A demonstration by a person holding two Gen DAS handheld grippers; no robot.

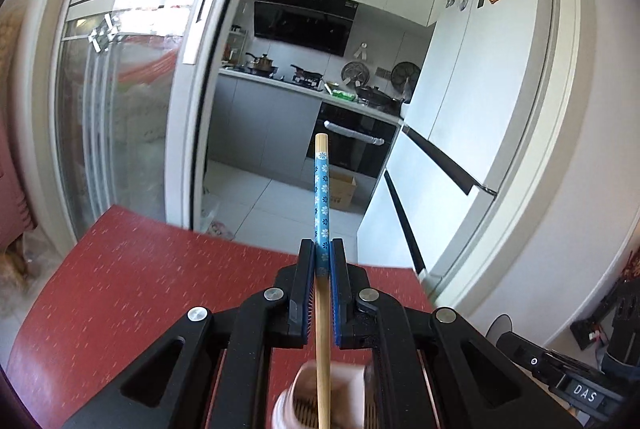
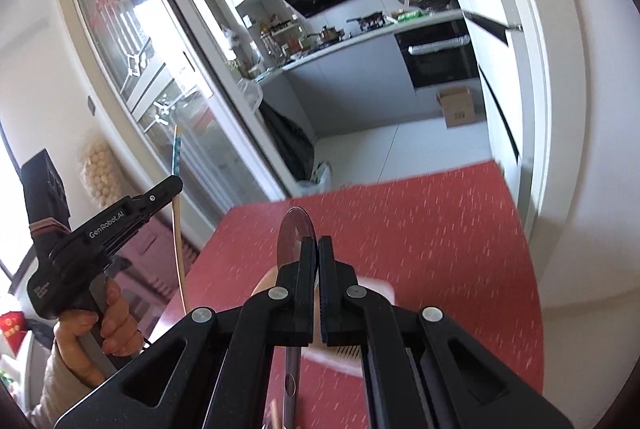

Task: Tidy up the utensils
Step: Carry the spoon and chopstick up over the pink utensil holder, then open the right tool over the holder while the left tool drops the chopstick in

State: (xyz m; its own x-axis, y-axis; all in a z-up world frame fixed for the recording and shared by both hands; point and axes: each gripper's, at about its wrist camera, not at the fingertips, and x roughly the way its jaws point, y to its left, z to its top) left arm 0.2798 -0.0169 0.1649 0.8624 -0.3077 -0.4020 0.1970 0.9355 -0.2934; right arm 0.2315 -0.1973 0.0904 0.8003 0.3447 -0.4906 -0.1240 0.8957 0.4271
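Right now my left gripper (image 1: 322, 257) has its jaws closed tight on a chopstick (image 1: 322, 189), which stands nearly upright between the blue pads. Its shaft is pale bamboo, and the upper stretch is wrapped in a bright blue band printed with small white flowers, ending in a short bare wooden tip. The blue band begins right about where the jaws pinch it. Below the jaws the plain shaft runs down toward a pale pink utensil holder (image 1: 320, 397) with a slatted inside, blurred at the bottom of the left wrist view; I cannot tell whether the chopstick's lower end touches it.

My right gripper (image 2: 318, 249) has its jaws all but closed on a metal spoon (image 2: 297, 233). The rounded, shiny bowl sticks up just past the jaws, tilted a little to the left, and the slim steel handle hangs below them, with a small slot near its lower end. Under that handle lies the same pinkish holder (image 2: 352, 353), blurred, on the red speckled counter (image 2: 440, 229).

From the right wrist view I can also see my left hand (image 2: 92, 325) wrapped around the black handle of the left gripper (image 2: 175, 185), off to the side of the counter, with the chopstick (image 2: 178, 229) passing through its tip, blue end up.
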